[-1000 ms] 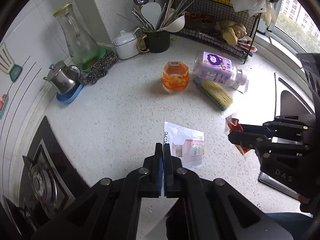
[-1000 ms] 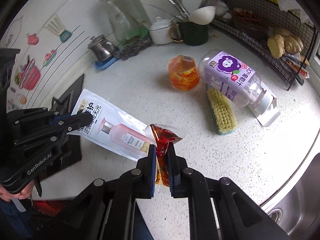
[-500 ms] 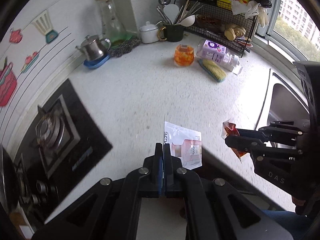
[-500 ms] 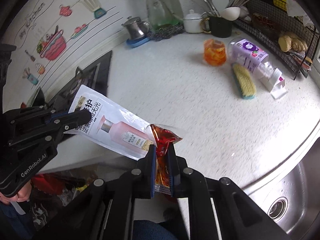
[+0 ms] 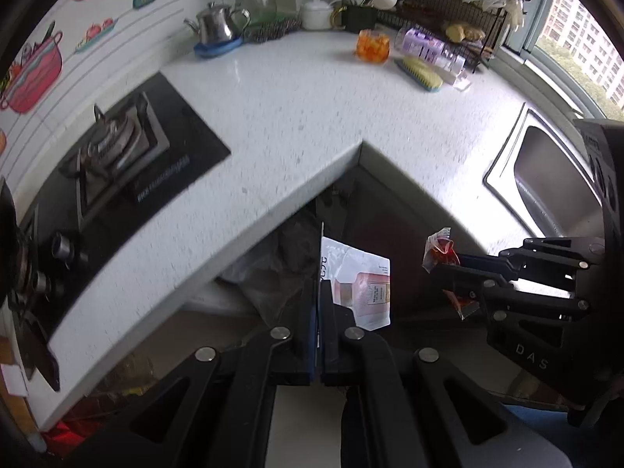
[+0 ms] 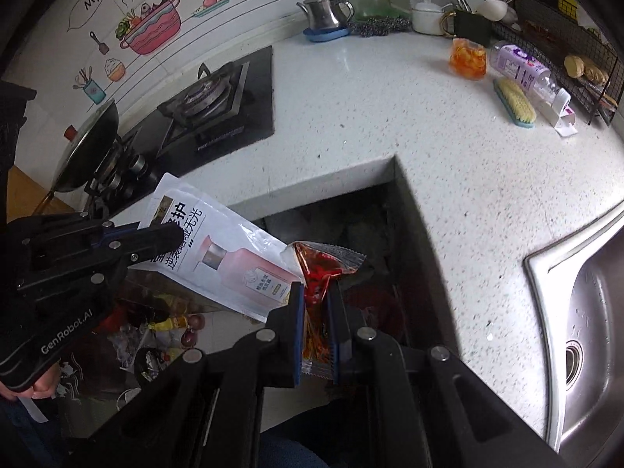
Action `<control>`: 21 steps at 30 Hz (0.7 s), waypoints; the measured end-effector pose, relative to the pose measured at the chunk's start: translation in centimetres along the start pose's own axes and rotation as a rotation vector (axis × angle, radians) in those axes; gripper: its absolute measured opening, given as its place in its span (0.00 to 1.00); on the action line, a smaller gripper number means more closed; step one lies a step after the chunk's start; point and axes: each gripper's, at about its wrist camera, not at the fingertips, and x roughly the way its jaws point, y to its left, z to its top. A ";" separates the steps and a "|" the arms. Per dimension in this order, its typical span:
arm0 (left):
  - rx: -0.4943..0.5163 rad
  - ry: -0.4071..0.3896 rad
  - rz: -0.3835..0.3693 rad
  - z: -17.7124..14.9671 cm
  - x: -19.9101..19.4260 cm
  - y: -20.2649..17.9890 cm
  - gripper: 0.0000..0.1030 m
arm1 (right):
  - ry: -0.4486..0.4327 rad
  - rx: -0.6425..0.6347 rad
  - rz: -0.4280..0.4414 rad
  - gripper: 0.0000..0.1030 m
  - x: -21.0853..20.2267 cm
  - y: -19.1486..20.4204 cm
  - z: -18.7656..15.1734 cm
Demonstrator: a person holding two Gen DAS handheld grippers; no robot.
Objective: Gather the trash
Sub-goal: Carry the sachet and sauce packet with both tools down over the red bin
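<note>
My left gripper [image 5: 318, 284] is shut on the edge of a white pouch [image 5: 360, 288] printed with a pink bottle. In the right wrist view the left gripper [image 6: 171, 236] holds the white pouch [image 6: 226, 257] out flat from the left. My right gripper [image 6: 316, 292] is shut on a red sauce packet [image 6: 323, 269], which sticks up between its pads. From the left wrist view, the right gripper [image 5: 440, 269] and the sauce packet [image 5: 440, 249] are at the right. Both pieces hang off the counter, over the dark gap at its inner corner, where a dark bag [image 5: 288, 257] lies below.
The white speckled counter [image 6: 390, 109] wraps around the gap. A gas stove [image 6: 210, 97] and a pan [image 6: 89, 144] are at the left and a steel sink [image 6: 585, 304] at the right. Far back stand an orange jar [image 6: 468, 58], a purple bottle [image 6: 522, 70], a brush [image 6: 514, 103] and a kettle [image 6: 325, 9]. Litter [image 6: 156, 331] lies on the floor.
Both grippers have pulled back from over the counter to beyond its edge, with the pouch and the packet still held. The jar, bottle and brush now sit far away.
</note>
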 end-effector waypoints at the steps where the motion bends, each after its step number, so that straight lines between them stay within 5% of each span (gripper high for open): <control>1: -0.005 0.013 -0.002 -0.5 0.6 0.1 0.00 | 0.009 -0.005 0.000 0.09 0.4 0.3 -0.4; 14: -0.098 0.217 -0.052 -7.6 13.1 0.9 0.00 | 0.179 -0.018 0.004 0.09 11.6 -0.4 -5.4; 21: -0.150 0.261 -0.068 -10.0 20.6 1.5 0.00 | 0.226 -0.003 0.003 0.09 19.5 -2.7 -7.6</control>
